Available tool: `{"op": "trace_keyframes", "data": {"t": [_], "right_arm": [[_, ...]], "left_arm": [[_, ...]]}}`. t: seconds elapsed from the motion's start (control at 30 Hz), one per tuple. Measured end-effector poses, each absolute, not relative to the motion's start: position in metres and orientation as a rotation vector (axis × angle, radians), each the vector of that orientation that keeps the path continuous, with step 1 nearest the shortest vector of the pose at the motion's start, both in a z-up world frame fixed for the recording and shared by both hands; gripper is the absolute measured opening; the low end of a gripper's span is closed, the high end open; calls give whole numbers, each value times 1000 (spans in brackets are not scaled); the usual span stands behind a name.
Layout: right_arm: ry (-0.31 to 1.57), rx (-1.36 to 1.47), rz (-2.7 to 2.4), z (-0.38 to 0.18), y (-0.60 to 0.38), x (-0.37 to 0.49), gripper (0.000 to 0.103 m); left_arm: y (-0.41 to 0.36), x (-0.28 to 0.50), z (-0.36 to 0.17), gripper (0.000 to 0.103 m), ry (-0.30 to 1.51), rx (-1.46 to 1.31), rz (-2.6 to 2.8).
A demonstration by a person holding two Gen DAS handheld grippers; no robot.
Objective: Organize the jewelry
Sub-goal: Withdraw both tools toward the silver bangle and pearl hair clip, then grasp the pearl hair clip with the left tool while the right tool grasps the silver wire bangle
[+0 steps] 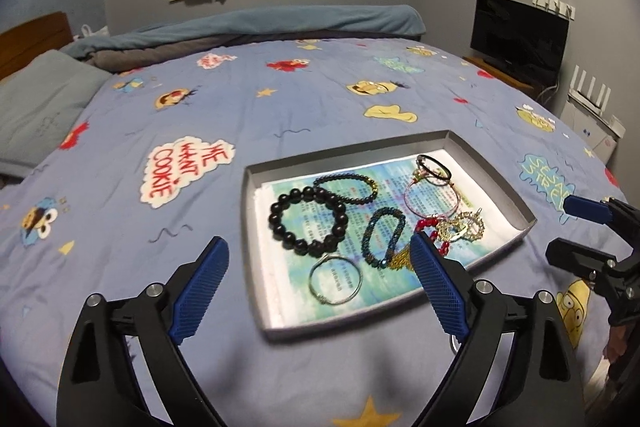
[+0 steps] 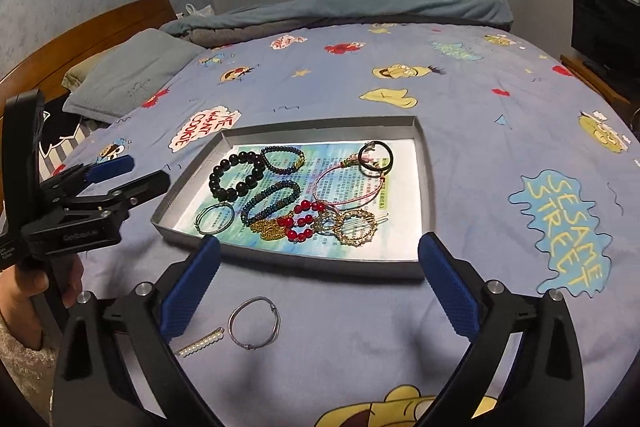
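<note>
1. Most of the jewelry is already sitting in the grey tray (image 2: 424,195) on the bed (image 2: 460,131) — black bead bracelet (image 2: 236,175), dark beaded bracelet (image 2: 282,158), teal beaded bracelet (image 2: 270,207), thin wire bangle (image 2: 215,217), red bead bracelet (image 2: 302,223), gold chain (image 2: 269,228), gold hoop clip (image 2: 356,233), pink cord bracelet (image 2: 344,183) and black ring (image 2: 375,155).
2. Two pieces are lying outside, near the tray's front edge: a silver bangle (image 2: 254,323) and a pearl hair clip (image 2: 199,343) just beside it. Those look like what's left.
3. Right gripper (image 2: 320,283) is hovering over the two strays with its jaws spread wide — nothing between them, touching nothing.
4. Left gripper (image 1: 320,275) is hanging over the tray's near corner, jaws wide apart and empty; its right finger (image 1: 436,283) is covering part of the gold chain, probably just overlapping in view, not touching.
</note>
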State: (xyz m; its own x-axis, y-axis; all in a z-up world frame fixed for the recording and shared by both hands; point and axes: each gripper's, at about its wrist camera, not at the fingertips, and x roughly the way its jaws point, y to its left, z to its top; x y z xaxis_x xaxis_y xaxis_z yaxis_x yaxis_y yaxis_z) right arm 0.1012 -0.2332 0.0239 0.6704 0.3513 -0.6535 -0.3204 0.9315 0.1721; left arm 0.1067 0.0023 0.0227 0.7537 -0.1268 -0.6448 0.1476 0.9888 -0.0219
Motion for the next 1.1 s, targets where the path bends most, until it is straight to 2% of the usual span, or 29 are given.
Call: {"op": "trace_keyframes", "data": {"t": [0.3,0.67,1.1], "right_arm": [[723,45,345,31,-243,80,97],[738,2,323,14,-245,55,97],[728,-25,328,-16,-235,42,97]], "left_arm": [[26,67,28,95,686,7,-113],[33,17,2,95,699,43,-77],[3,-16,-27,95,679,53,-135]]}}
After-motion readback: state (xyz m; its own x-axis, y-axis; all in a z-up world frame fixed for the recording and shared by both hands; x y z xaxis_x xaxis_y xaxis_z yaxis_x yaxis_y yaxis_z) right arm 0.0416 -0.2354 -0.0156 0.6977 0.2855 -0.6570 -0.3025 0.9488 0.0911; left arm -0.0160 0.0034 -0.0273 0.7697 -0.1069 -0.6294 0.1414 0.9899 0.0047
